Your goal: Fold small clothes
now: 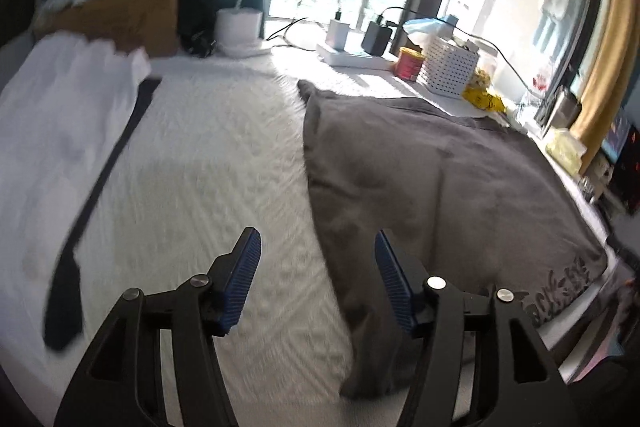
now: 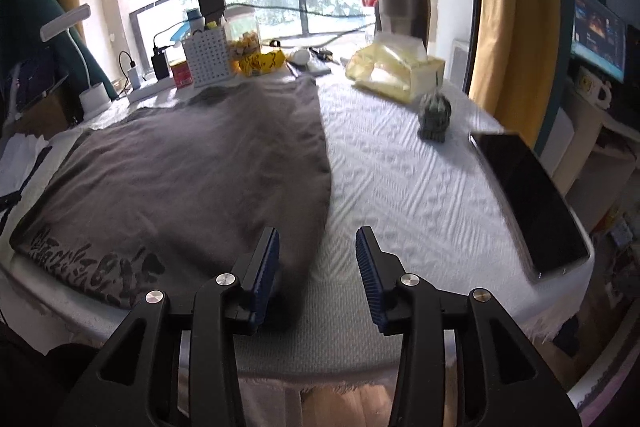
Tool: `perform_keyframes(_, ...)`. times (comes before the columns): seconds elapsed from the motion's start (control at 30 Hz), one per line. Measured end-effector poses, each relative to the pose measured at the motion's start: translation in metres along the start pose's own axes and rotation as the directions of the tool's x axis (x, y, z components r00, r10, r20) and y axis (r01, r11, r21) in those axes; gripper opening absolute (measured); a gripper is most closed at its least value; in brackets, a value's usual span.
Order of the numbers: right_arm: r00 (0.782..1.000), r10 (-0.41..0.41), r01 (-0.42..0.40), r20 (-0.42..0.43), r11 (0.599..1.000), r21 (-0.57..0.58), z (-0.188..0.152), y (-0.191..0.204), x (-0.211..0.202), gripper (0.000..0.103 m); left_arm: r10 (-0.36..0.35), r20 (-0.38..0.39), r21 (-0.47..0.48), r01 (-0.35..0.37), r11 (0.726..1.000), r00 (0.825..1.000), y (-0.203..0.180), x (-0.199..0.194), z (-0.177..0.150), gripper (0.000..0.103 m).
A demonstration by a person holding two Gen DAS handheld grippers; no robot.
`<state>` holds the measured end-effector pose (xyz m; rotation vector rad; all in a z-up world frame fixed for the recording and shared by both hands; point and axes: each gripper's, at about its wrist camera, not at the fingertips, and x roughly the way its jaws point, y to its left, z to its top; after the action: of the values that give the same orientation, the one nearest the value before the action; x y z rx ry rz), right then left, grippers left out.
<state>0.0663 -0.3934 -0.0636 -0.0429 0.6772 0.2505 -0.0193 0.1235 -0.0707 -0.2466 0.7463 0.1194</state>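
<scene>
A grey T-shirt [image 1: 440, 179] with a dark print near one edge lies spread flat on the white textured table cover [image 1: 208, 163]. It also shows in the right wrist view [image 2: 192, 171]. My left gripper [image 1: 318, 247] is open and empty, hovering above the shirt's left edge. My right gripper [image 2: 318, 247] is open and empty, above the shirt's right edge near the table's front. A white garment with a dark stripe [image 1: 60, 131] lies at the left of the table.
Along the back stand a white perforated basket [image 2: 208, 57], a red can [image 1: 410, 63], chargers on a power strip [image 1: 356, 55], a yellow bag [image 2: 262, 61], a tissue pack [image 2: 396, 71] and a steel tumbler [image 2: 402, 9]. A small figurine [image 2: 434, 117] and a dark tablet [image 2: 532, 203] lie at right.
</scene>
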Motion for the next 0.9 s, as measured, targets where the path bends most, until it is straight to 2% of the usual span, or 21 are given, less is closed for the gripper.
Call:
perform_keyframes(0.13,1.000,-0.011,0.011,0.012,1.000,-0.008,0.011,0.000,0.005,0.043,0.020,0.012,0.084,-0.021,0.996,1.000,-0.009,0.006,0.023,0.059)
perform_keyframes(0.27,1.000,-0.014,0.015,0.022,1.000,-0.024,0.024,0.003,0.009,0.043,0.021,0.029,0.129,-0.025,0.991,0.999,-0.013,0.013,0.036,0.059)
perform_keyframes(0.53,0.999,-0.028,0.029,0.023,0.997,-0.070,0.052,0.013,0.025,0.043,-0.001,0.026,0.107,-0.002,0.994,1.000,-0.010,0.034,0.057,0.059)
perform_keyframes(0.9,0.999,-0.026,0.031,0.045,0.992,-0.120,0.095,0.024,0.053,0.043,-0.018,0.009,0.143,0.017,0.990,1.000,-0.011,0.073,0.088,0.059)
